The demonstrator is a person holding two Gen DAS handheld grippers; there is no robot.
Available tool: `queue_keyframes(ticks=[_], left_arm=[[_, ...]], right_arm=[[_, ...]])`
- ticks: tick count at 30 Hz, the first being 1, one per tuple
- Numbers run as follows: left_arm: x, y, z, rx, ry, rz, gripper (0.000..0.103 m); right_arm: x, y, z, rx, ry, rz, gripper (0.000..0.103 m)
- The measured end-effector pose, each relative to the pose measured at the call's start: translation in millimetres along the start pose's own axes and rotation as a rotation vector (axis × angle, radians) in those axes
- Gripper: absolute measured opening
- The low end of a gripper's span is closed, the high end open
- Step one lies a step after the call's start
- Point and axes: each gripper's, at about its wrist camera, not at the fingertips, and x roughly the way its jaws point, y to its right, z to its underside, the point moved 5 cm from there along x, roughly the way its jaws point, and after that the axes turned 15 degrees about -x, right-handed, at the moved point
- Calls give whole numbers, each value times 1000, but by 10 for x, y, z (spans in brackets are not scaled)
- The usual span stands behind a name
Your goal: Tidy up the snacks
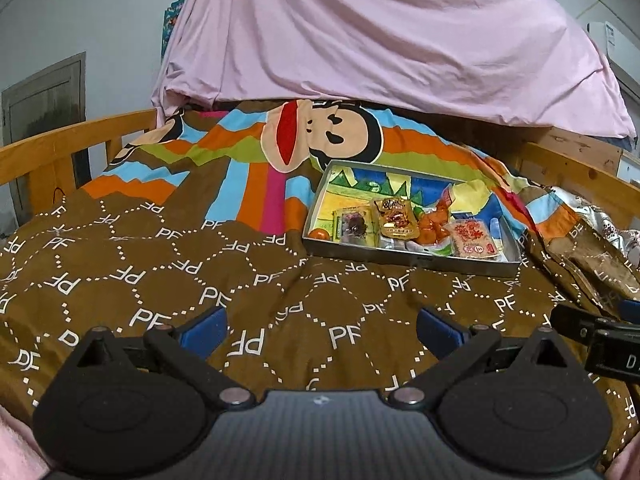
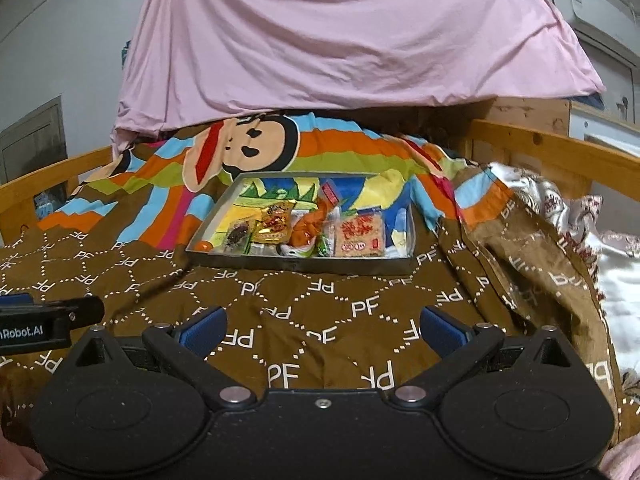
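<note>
Left wrist view places the metal tray (image 1: 412, 258) right of frame centre, resting on the brown quilt (image 1: 160, 280) of the bed; the right wrist view shows the same tray (image 2: 300, 262) at centre. Its long axis runs left to right across both frames, with the near wall facing the cameras. Snack packets lie bunched in the near half: a square red-printed packet (image 2: 359, 236) flat at the right, a gold packet (image 2: 274, 226) left of it, and a small orange item (image 2: 203, 245) in the near-left corner. The left gripper (image 1: 320, 330) and right gripper (image 2: 322, 330) hang low over the quilt, well short of the tray, fingers spread wide and holding nothing, judged a ready stance for reaching in.
</note>
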Motion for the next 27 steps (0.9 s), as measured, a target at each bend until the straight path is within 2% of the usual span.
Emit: queue_keyframes(ticks=[27], left_arm=[[134,11,54,16,-58,-28,103]], right_arm=[[167,11,34,10,-46,-19,102]])
